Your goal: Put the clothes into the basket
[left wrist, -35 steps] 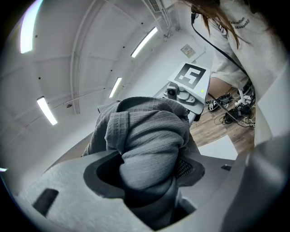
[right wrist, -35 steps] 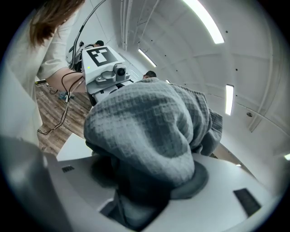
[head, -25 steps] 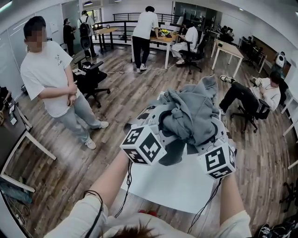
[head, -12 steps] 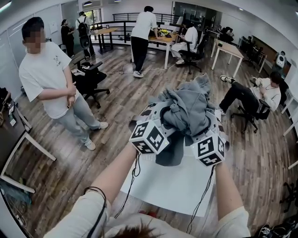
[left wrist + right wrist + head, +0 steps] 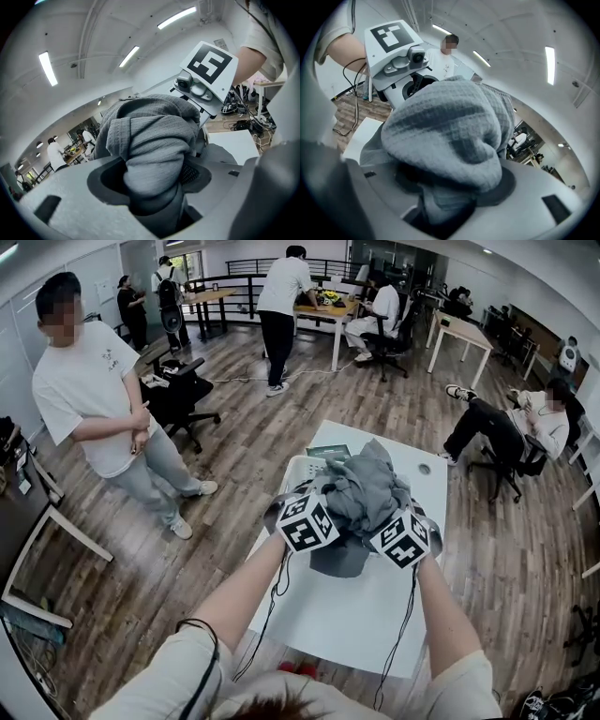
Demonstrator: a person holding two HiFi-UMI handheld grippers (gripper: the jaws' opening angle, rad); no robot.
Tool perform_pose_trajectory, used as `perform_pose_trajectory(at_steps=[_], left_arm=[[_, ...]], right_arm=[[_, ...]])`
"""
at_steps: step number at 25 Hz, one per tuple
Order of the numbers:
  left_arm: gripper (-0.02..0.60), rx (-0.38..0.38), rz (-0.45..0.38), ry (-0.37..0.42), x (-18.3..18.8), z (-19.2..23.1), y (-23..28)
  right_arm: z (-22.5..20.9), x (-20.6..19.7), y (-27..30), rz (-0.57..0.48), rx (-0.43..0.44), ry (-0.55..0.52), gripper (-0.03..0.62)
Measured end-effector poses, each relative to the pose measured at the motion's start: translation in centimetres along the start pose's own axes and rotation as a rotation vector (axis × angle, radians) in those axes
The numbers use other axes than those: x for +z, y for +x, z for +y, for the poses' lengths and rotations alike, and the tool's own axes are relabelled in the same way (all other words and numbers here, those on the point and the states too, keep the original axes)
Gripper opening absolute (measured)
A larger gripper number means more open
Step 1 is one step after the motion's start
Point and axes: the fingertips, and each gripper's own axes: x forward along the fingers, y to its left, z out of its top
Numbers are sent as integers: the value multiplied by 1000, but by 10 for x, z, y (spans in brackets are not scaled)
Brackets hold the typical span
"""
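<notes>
Both grippers hold one bundled grey garment (image 5: 364, 491) between them above the white table (image 5: 356, 615). My left gripper (image 5: 328, 502) is shut on the bundle's left side, its marker cube facing up. My right gripper (image 5: 396, 515) is shut on the right side. The white basket's rim (image 5: 298, 468) shows just behind and left of the bundle. In the left gripper view, ribbed grey cloth (image 5: 154, 140) fills the space between the jaws (image 5: 154, 192), with the other gripper's cube (image 5: 208, 65) beyond. In the right gripper view, waffle-knit cloth (image 5: 445, 131) is pinched in the jaws (image 5: 445, 201).
A dark green flat item (image 5: 328, 452) lies on the table behind the basket. A person in a white shirt (image 5: 94, 399) stands at the left by a black office chair (image 5: 183, 395). Another person (image 5: 525, 427) sits at the right. Desks and several people are at the back.
Both grippers have carried the grey bundle down and away from the head camera, from high in the air to just over the basket on the table. Both grips are unchanged.
</notes>
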Motion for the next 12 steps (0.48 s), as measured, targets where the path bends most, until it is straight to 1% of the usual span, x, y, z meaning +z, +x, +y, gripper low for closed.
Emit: perform_pose_trajectory(at_steps=[2,5,8,12], left_arm=[[295,-24,19,-50,-8,-3,6],[296,-47,40,-110,-17,-7,13],[296,-53,57,-136,-22,-6,15],[296,-40,54,-175,-22,0,16]], right_arm=[[3,-7,6,19,42,23,270],[7,-14,11,32,78,48,268],[10,-20,15,32,98,106,267],[7,-23,19,19,106,170,267]])
